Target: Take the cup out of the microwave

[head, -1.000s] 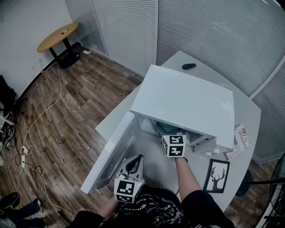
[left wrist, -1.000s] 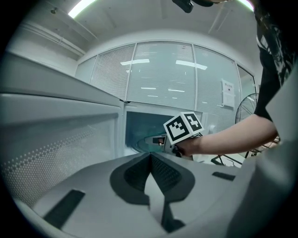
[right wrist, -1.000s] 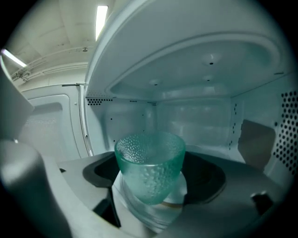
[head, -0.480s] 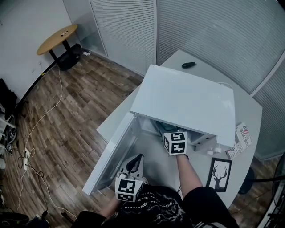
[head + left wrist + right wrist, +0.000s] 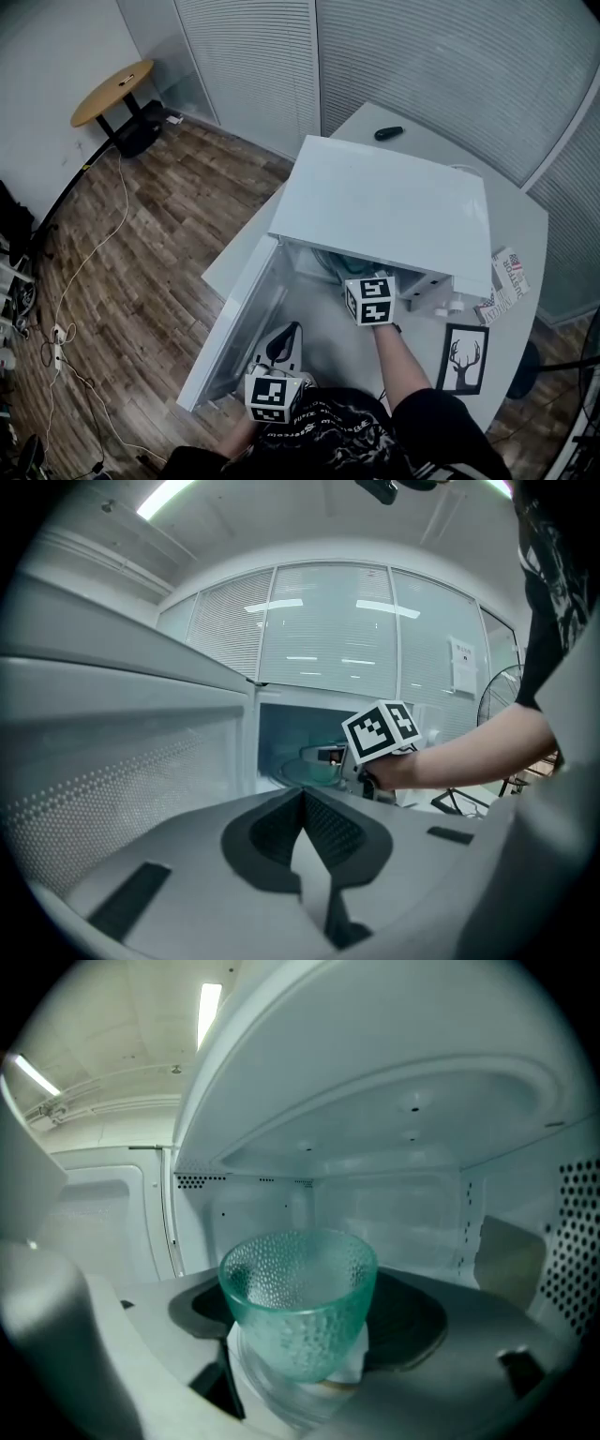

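The white microwave (image 5: pixel 384 211) stands on a pale table with its door (image 5: pixel 239 323) swung open to the left. A green dimpled glass cup (image 5: pixel 298 1297) sits upright between the jaws of my right gripper (image 5: pixel 300 1363), which is shut on its lower part at the oven's mouth. The oven's cavity fills the view behind it. From the head view only a teal sliver of the cup (image 5: pixel 325 263) shows under the oven's top edge, ahead of the right gripper (image 5: pixel 366 284). My left gripper (image 5: pixel 284 335) hangs low by the open door, shut and empty, its jaws pointing towards the cup (image 5: pixel 314 766).
A framed deer picture (image 5: pixel 461 358) lies on the table (image 5: pixel 520 220) right of my right arm. A red-and-white booklet (image 5: pixel 506 279) lies beside the oven, a dark remote (image 5: pixel 387 133) behind it. A round wooden table (image 5: pixel 111 86) and floor cables stand far left.
The head camera has shifted a little. Both grippers keep nearly the same places, the right one still at the oven's mouth.
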Demonstrator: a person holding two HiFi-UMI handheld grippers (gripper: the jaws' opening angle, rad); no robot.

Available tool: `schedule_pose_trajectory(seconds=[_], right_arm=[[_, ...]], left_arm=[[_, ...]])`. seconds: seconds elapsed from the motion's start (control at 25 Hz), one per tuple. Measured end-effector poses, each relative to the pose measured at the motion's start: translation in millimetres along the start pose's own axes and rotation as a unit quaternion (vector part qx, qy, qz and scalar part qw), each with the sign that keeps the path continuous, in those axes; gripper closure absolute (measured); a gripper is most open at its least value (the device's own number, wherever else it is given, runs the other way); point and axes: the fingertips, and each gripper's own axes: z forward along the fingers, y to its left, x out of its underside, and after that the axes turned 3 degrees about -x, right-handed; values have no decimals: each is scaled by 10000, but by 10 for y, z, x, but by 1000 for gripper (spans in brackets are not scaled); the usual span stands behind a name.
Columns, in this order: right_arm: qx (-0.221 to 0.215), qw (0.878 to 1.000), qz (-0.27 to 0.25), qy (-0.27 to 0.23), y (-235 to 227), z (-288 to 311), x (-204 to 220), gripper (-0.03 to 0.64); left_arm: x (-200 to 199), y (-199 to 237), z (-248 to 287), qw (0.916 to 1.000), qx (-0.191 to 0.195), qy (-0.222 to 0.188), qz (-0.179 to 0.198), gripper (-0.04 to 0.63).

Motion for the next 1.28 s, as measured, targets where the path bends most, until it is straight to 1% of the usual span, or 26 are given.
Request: schedule_pose_trajectory(seconds=[0.16,0.32,0.52,0.76,0.88,1.0,1.16,1.28], right_arm=[[-69,10000,20,-1,41,-73,-49,227],[-97,10000,-10,22,83,-160,-48,227],[-72,10000,-35,14,119,-299,-53,227],[-69,10000,9,8,148,-511,-43,227],[-89,9999,107,-1,159,-637,-16,227],[-105,9999,100,-13,172,-770,-8,227],[-109,9999,106,-7,180,-912,-2,227],[-102,9999,93,22,194,-1020,18,227]], left_arm=[[24,36,-46,9999,-62,-7,-111,588],[-3,36,-87,9998,-80,-106,-160,588],[-29,-30,-137,9997,-15,-204,-149,588],[-26,-134,-185,9993,44,-275,-244,588],[-4,-218,-190,9993,74,-267,-247,588],[15,-310,-208,9993,111,-246,-258,588],[59,-362,-242,9994,55,-218,-275,588],[23,-402,-268,9992,35,-274,-274,588]])
